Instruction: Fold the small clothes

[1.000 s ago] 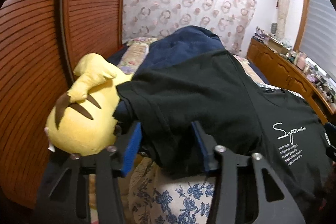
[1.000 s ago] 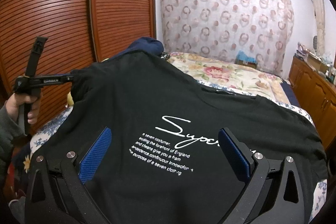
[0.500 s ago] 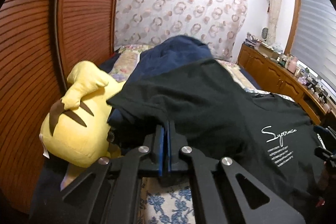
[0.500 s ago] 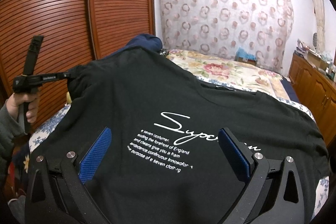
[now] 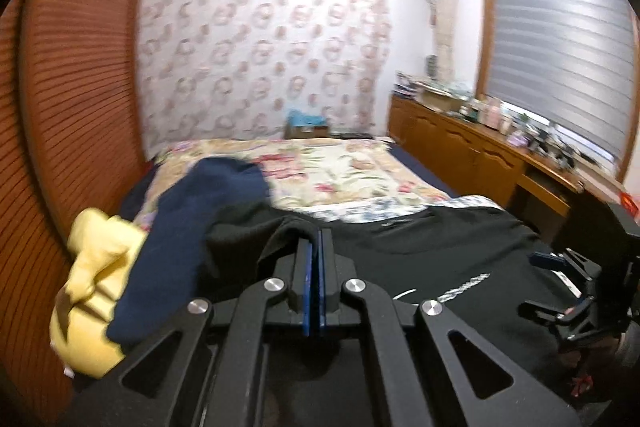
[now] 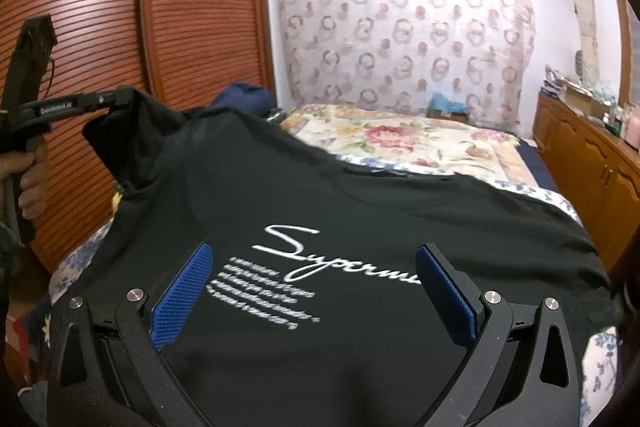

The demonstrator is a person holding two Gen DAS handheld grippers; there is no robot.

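Black T-shirt (image 6: pixel 360 219) with white script print spread over floral bed (image 6: pixel 420 143), filling lower frame. Left gripper (image 5: pixel 315 247) pinched tight on shirt's sleeve edge, lifted at upper left of right wrist view. Right gripper (image 6: pixel 316 283) spread wide above print, holding nothing. Navy garment (image 5: pixel 192 223), yellow plush toy (image 5: pixel 92 283) lower left.

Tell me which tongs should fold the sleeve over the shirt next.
Left. The left tongs are shut on the shirt at its raised sleeve; the right tongs hang open above the print, gripping nothing.
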